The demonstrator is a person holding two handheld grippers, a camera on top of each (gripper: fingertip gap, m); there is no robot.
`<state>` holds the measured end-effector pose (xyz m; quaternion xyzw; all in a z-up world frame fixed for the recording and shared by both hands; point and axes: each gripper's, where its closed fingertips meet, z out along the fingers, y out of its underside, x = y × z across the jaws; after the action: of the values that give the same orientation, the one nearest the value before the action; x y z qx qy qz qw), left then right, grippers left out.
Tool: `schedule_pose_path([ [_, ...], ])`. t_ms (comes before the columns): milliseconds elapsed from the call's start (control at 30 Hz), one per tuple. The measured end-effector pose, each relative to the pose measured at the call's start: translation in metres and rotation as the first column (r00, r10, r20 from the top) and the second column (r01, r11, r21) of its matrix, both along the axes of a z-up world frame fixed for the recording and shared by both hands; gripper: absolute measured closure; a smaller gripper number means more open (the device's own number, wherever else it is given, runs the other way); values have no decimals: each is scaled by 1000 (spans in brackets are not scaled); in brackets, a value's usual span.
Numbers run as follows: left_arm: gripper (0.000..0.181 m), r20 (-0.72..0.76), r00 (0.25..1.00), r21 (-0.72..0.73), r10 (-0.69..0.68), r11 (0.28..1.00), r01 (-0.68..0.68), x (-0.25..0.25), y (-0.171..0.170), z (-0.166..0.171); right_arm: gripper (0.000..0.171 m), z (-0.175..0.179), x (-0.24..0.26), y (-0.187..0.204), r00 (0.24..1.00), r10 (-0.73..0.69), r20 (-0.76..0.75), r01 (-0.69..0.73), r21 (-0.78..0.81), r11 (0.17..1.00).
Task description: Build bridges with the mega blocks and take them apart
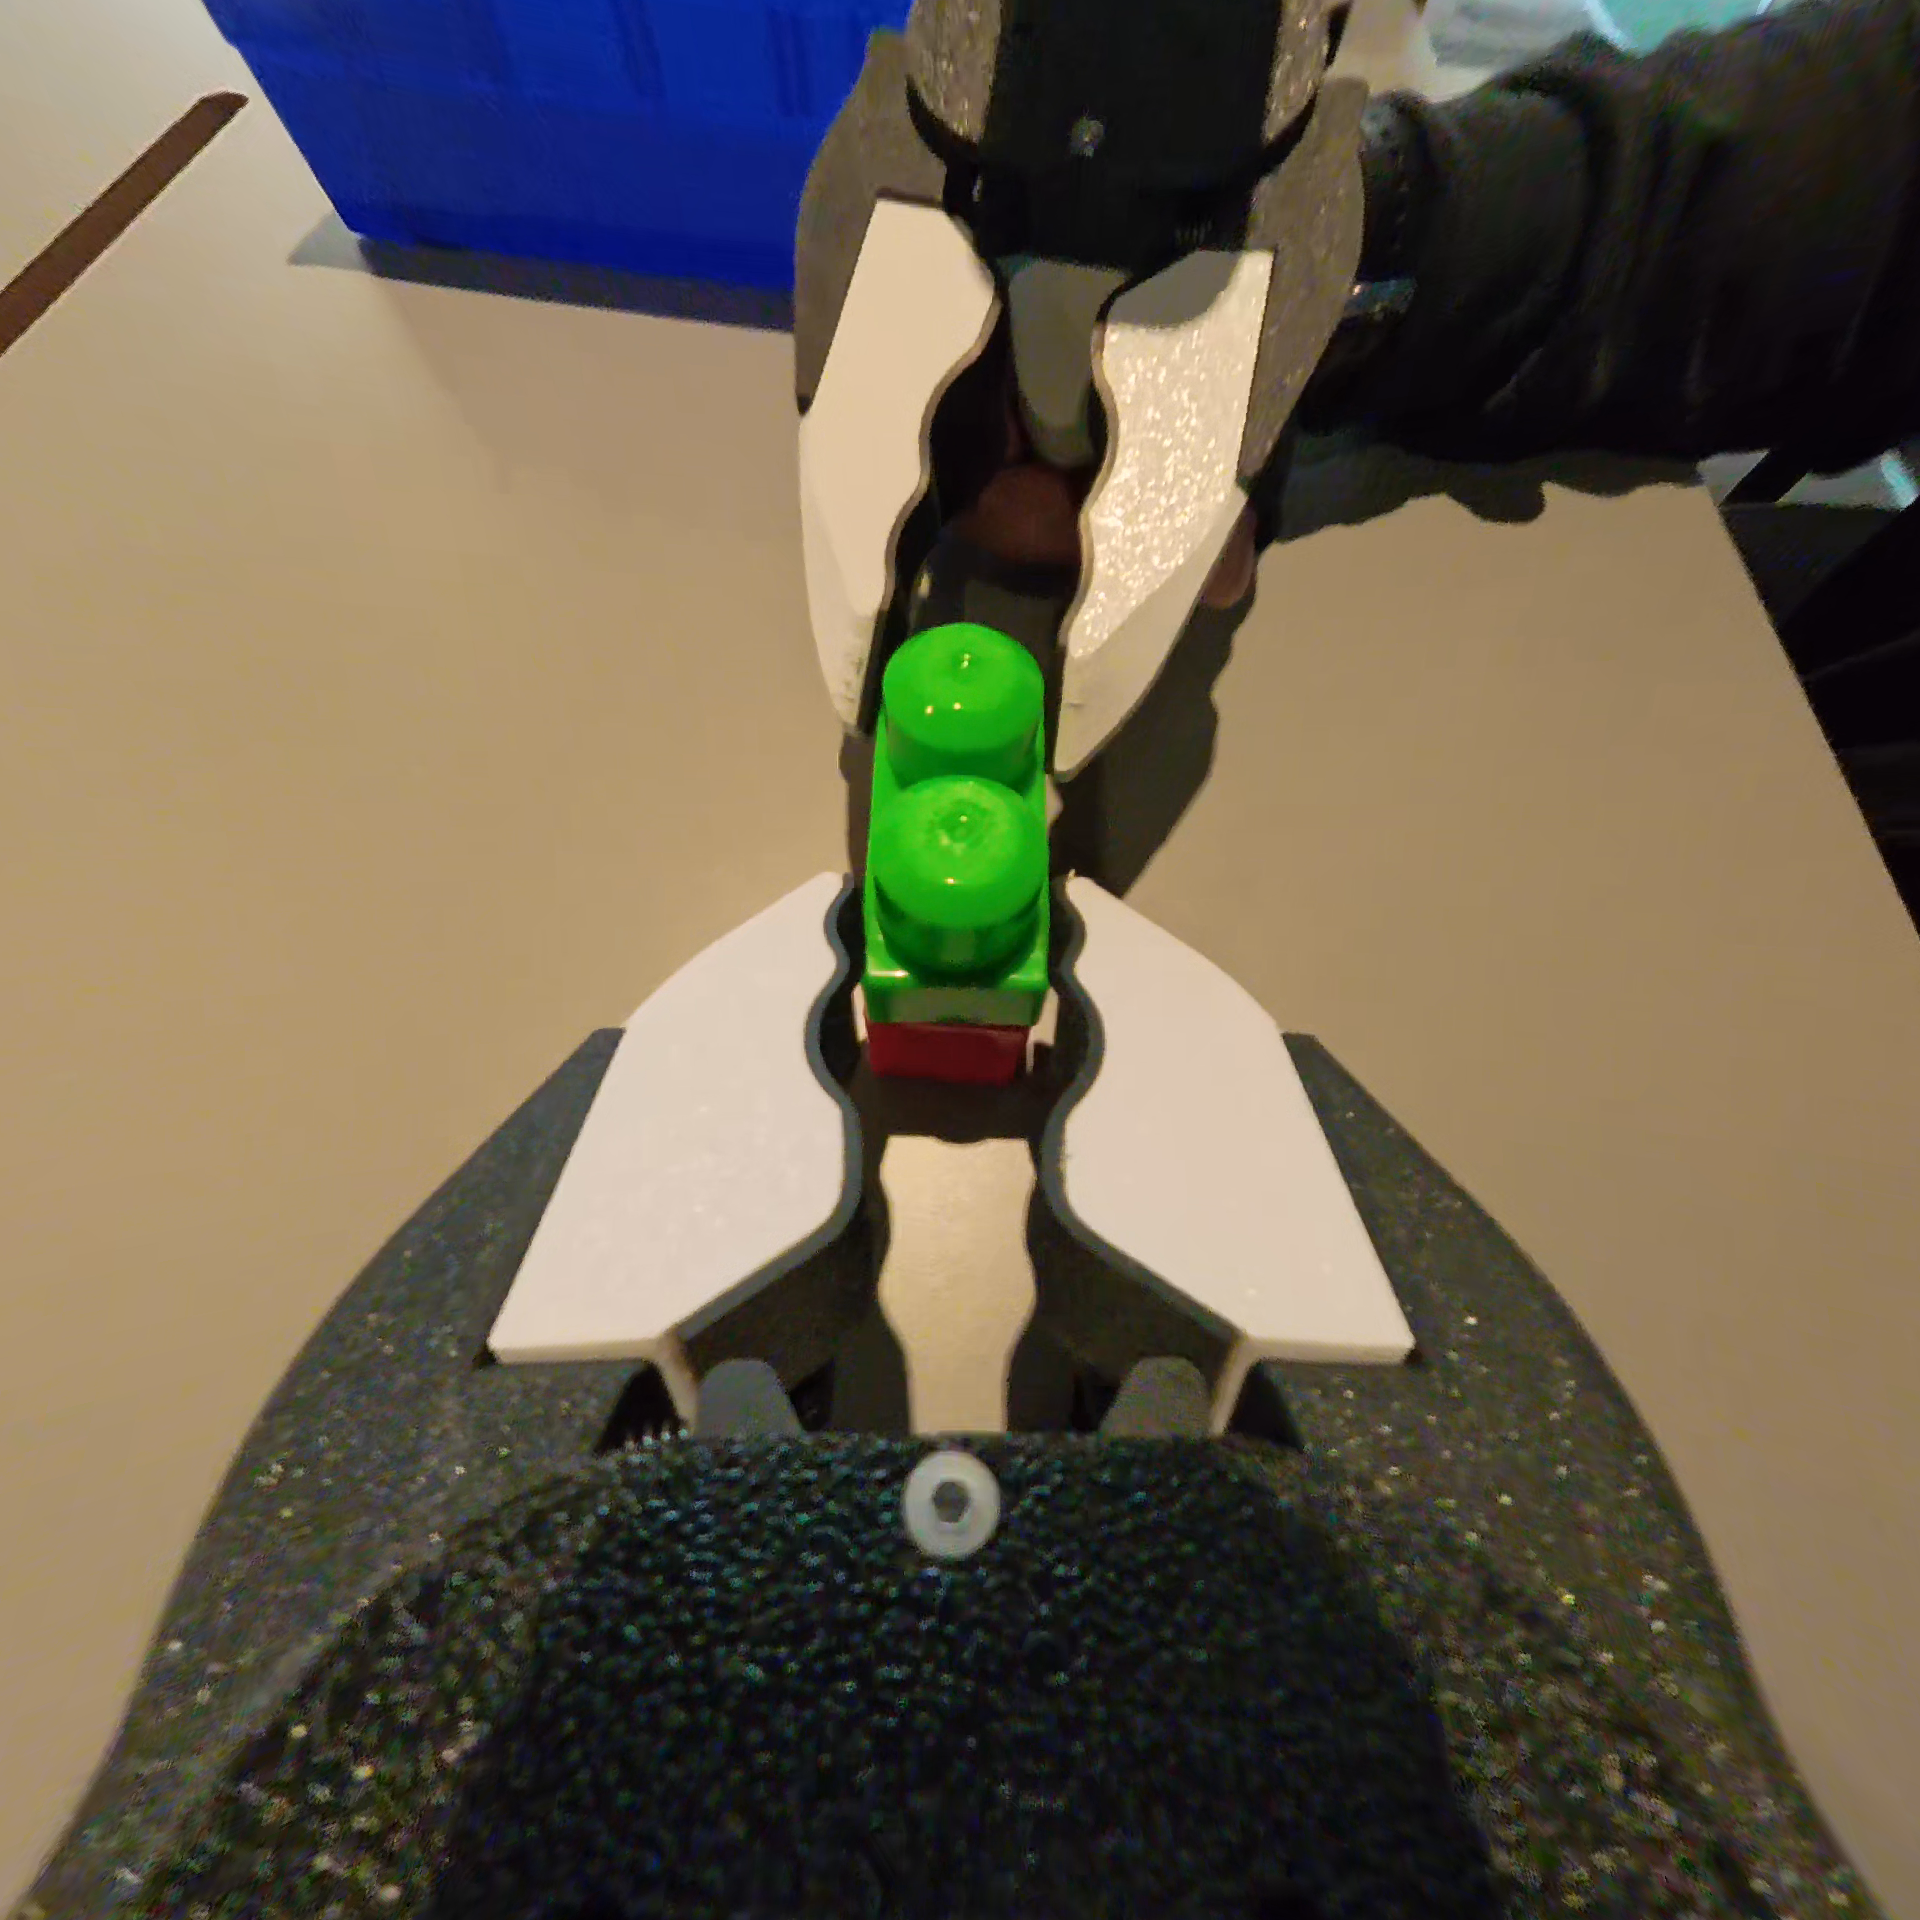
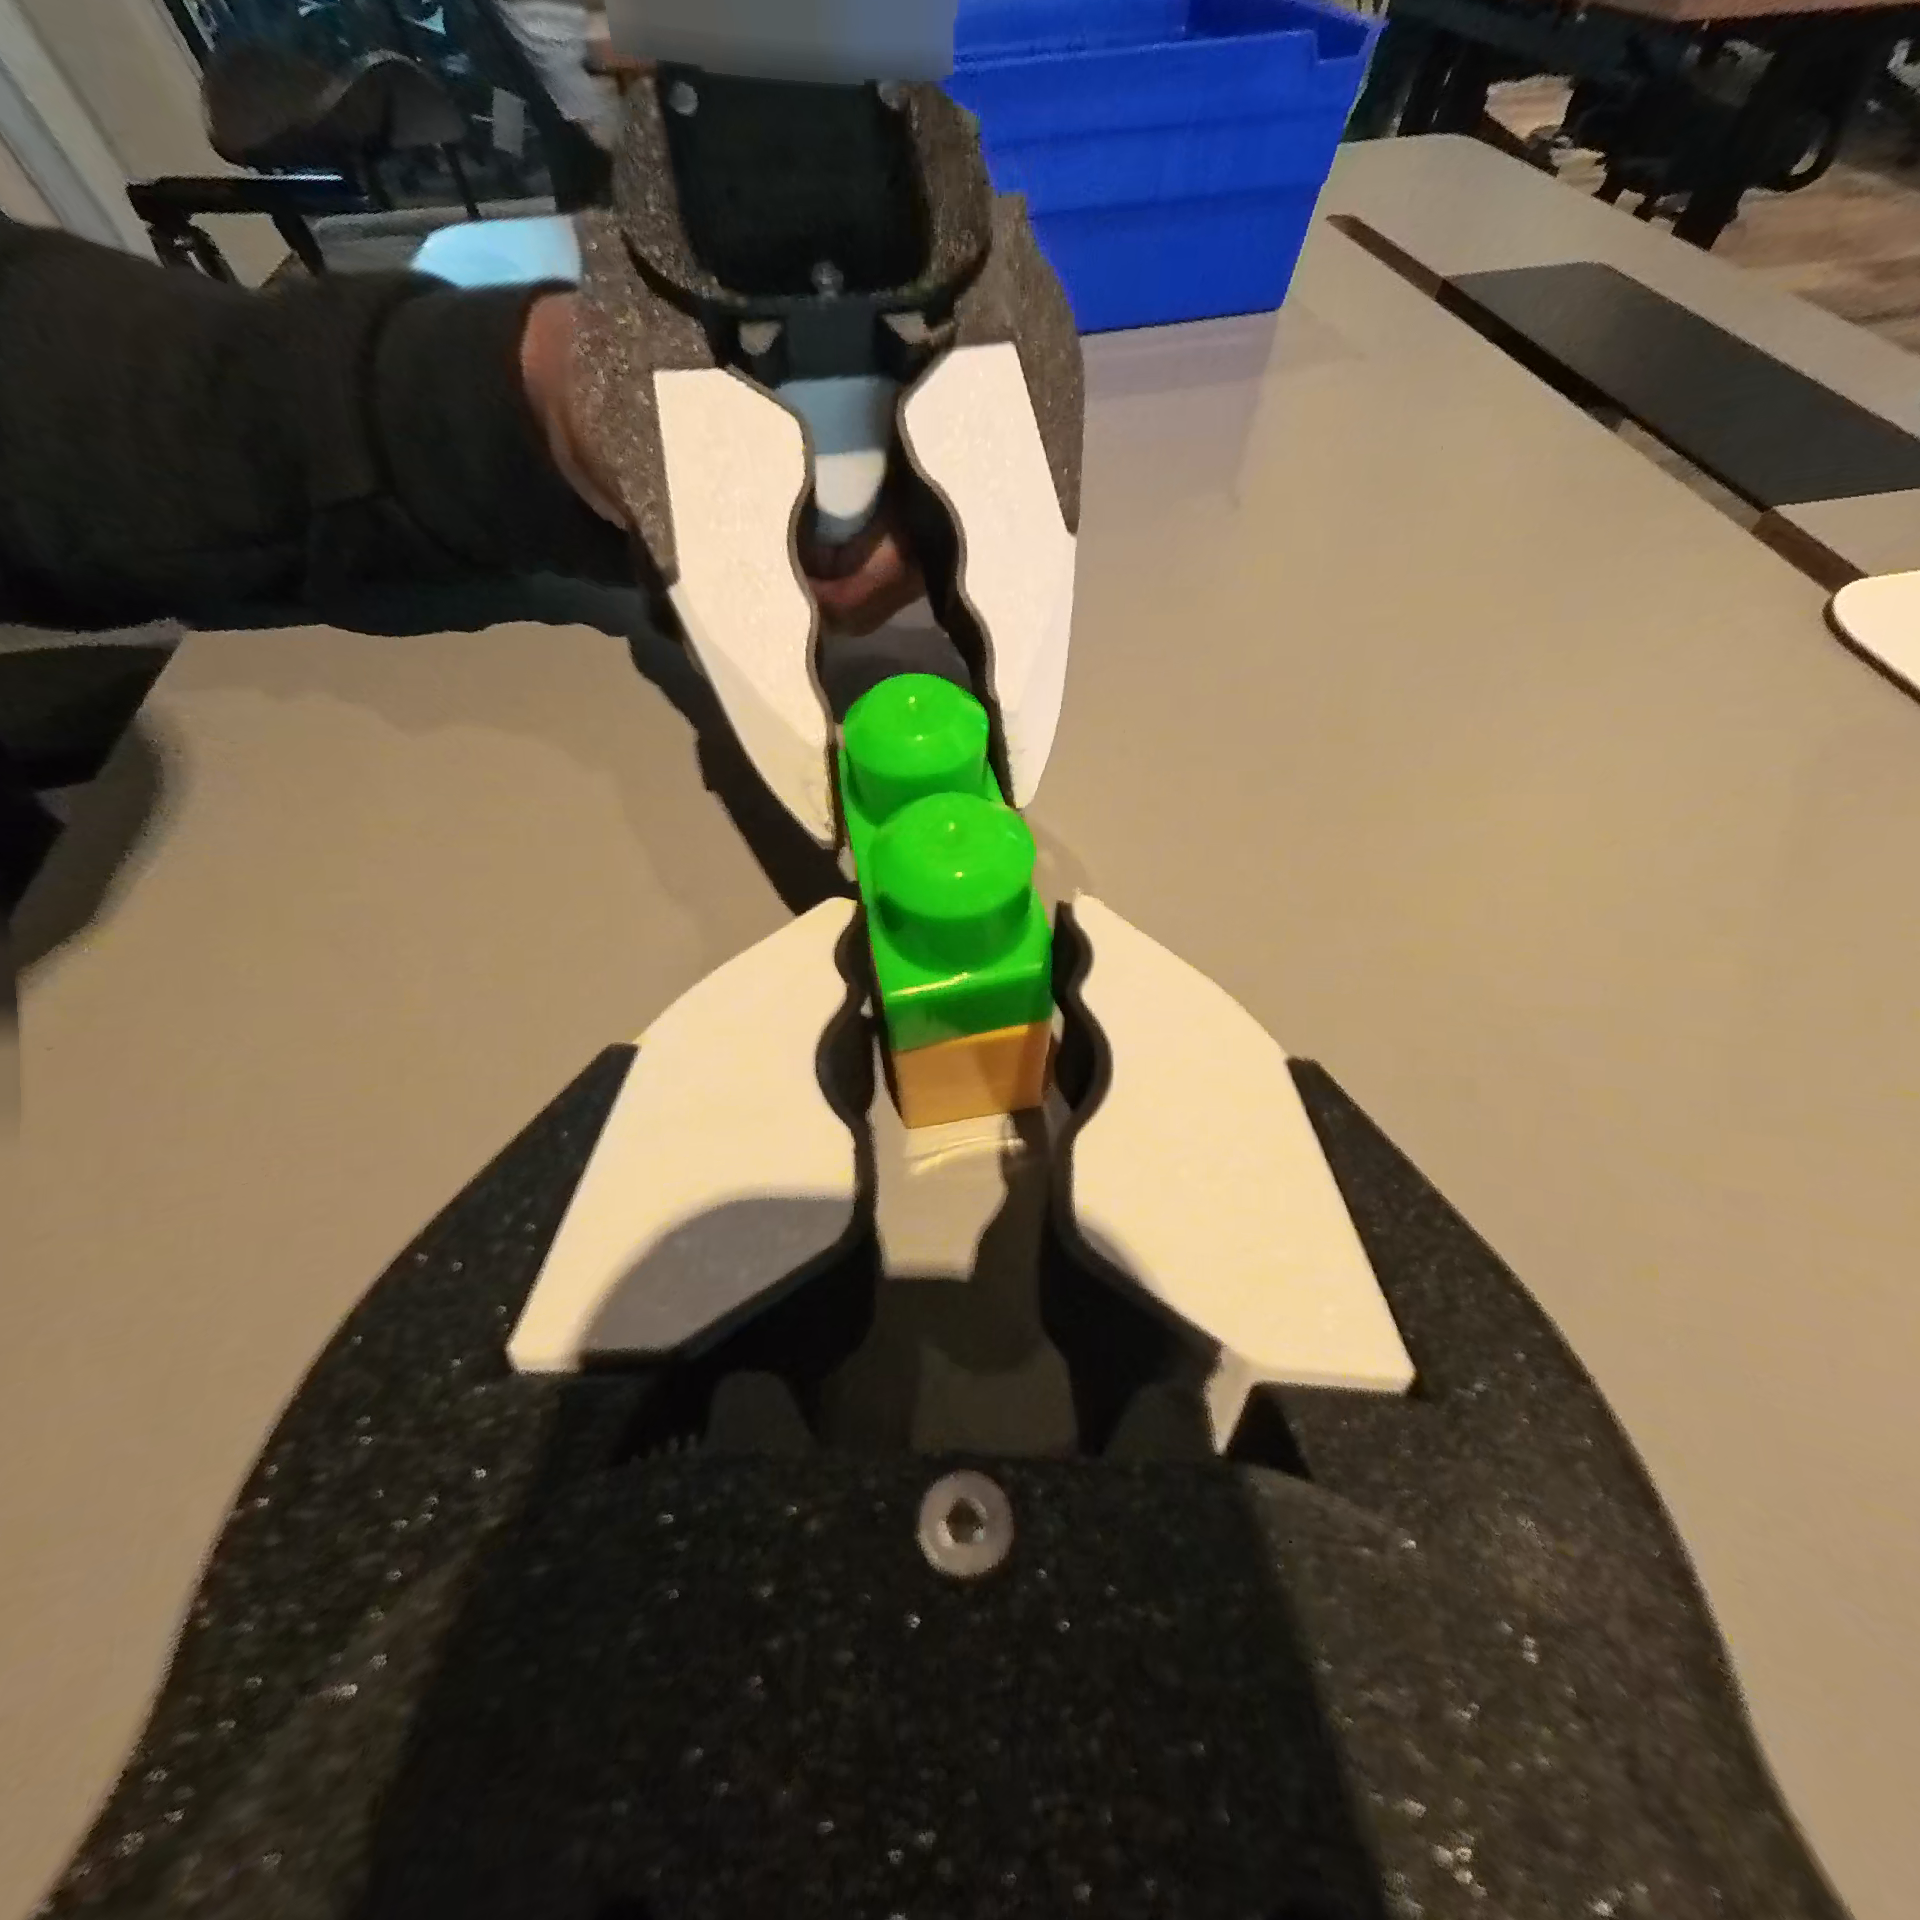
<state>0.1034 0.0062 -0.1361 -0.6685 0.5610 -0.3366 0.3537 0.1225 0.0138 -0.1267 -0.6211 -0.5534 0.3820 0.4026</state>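
Note:
A small bridge stands on the beige table (image 1: 364,727). It is a green two-stud block (image 1: 956,831) lying across a red block (image 1: 940,1051) at my left gripper's end and a yellow block (image 2: 971,1075) at my right gripper's end. The two grippers face each other along the bridge. My left gripper (image 1: 958,904) is closed narrowly around the near end of the green block, just above the red block. My right gripper (image 2: 961,925) grips the opposite end of the green block (image 2: 951,904) over the yellow one. Each also shows in the other's view, the right gripper (image 1: 966,727) and the left gripper (image 2: 925,800).
A blue plastic bin (image 1: 540,135) stands at the back of the table and also shows in the right wrist view (image 2: 1164,156). A black mat (image 2: 1662,353) and a white flat piece (image 2: 1881,634) lie to the right. Black-sleeved arms (image 1: 1610,270) hold the grippers. The table's edge (image 1: 1808,665) is near. Less than 4 cm separates the two grippers' tips.

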Motion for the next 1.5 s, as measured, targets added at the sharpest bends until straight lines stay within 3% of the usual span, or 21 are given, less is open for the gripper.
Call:
schedule_pose_path([
  [133, 148, 28, 999, 20, -19, 1000, 19, -3, 0, 1, 124, -13, 8, 0, 996, -21, 91, 25, -41, 999],
  [467, 148, 41, 998, 18, -41, 999, 40, -11, 0, 2, 126, -47, 0, -4, 941, -23, 337, 7, 49, 999],
  [600, 148, 32, 997, 45, -63, 997, 62, -9, -3, 1, 135, -47, 0, -4, 942, -14, 335, 3, 34, 999],
  [867, 148, 8, 995, 57, -96, 994, 96, -7, -6, 1, 135, -54, 1, -7, 919, 63, 390, -82, 31, 996],
  [1500, 147, -15, 989, 47, -149, 988, 150, -7, -6, 0, 135, -55, 0, -9, 915, 113, 387, -125, 5, 992],
])
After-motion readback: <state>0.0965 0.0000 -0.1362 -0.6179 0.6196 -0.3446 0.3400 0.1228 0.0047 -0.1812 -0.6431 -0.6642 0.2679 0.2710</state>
